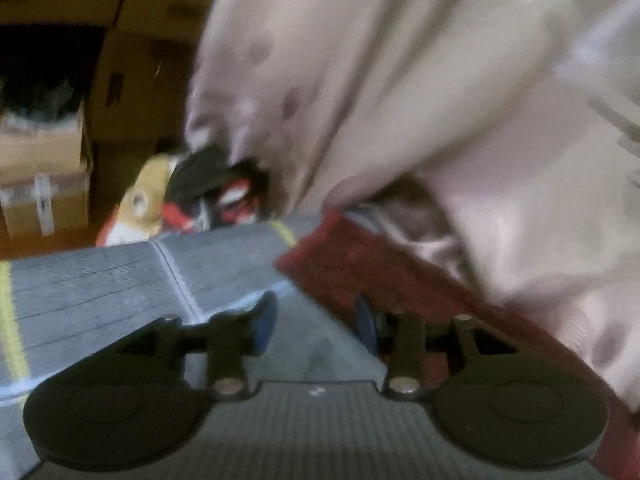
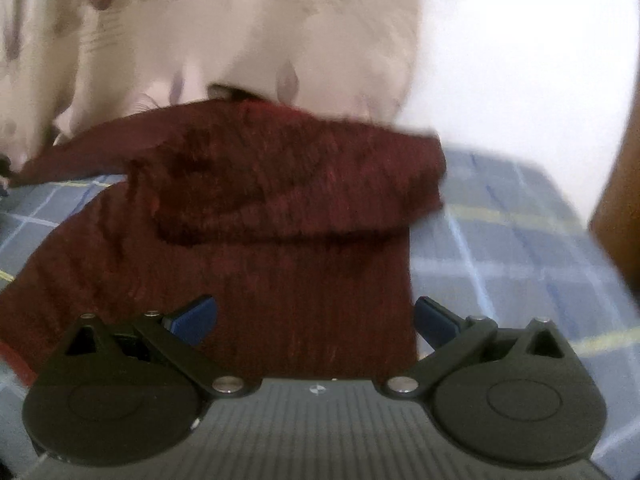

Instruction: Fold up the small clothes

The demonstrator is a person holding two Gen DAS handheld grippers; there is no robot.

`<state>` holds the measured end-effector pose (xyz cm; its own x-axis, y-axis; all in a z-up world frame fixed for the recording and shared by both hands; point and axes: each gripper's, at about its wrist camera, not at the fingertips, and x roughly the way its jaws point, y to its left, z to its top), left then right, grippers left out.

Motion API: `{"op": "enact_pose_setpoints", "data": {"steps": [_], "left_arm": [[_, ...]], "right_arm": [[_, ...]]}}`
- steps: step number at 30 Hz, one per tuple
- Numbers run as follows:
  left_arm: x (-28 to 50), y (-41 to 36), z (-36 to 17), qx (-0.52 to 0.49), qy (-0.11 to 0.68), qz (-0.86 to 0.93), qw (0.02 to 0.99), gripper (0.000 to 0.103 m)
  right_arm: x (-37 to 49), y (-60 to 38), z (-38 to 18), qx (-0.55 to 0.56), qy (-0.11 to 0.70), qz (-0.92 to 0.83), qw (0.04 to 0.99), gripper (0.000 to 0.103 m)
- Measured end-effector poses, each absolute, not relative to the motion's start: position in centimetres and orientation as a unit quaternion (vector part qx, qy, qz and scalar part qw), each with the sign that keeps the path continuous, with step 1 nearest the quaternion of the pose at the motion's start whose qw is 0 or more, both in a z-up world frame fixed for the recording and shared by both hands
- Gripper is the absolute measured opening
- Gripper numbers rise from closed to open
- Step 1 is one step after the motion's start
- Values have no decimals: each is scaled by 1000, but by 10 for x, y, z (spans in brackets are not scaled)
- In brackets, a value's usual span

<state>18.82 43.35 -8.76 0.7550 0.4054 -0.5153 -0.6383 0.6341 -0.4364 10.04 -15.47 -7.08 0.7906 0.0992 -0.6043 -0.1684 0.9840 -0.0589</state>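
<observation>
A dark red knitted garment lies on the blue checked cloth, its far part folded back over itself. My right gripper is open just above the garment's near edge, blue pads on either side, holding nothing. In the left wrist view the same red garment lies at the right. My left gripper is open at its left edge, with the right pad against the fabric. Both views are blurred.
A pale spotted fabric, seemingly the person's clothing, hangs over the far side of the garment and also shows in the right wrist view. Cardboard boxes and toys lie beyond the surface's left edge. A white wall is at right.
</observation>
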Motion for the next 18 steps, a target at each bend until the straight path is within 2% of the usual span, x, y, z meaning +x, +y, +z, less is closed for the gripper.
{"op": "enact_pose_setpoints", "data": {"steps": [5, 7, 8, 9, 16, 17, 18], "left_arm": [[160, 349, -77, -297, 200, 179, 916, 42], [144, 315, -82, -323, 198, 114, 918, 43], [141, 303, -85, -331, 203, 94, 917, 44], [138, 292, -90, -337, 208, 75, 915, 44], [121, 258, -131, -361, 216, 51, 906, 49], [116, 261, -129, -372, 199, 48, 906, 53], [112, 263, -128, -371, 187, 60, 908, 64]], "right_arm": [[123, -125, -62, -156, 254, 132, 945, 102], [135, -105, -65, -192, 240, 175, 935, 91], [141, -94, -68, -213, 233, 186, 930, 80], [148, -83, -71, -240, 231, 190, 924, 74], [164, -29, -109, -414, 189, 218, 863, 72], [164, -25, -117, -440, 183, 212, 853, 72], [164, -21, -124, -463, 179, 208, 843, 70]]}}
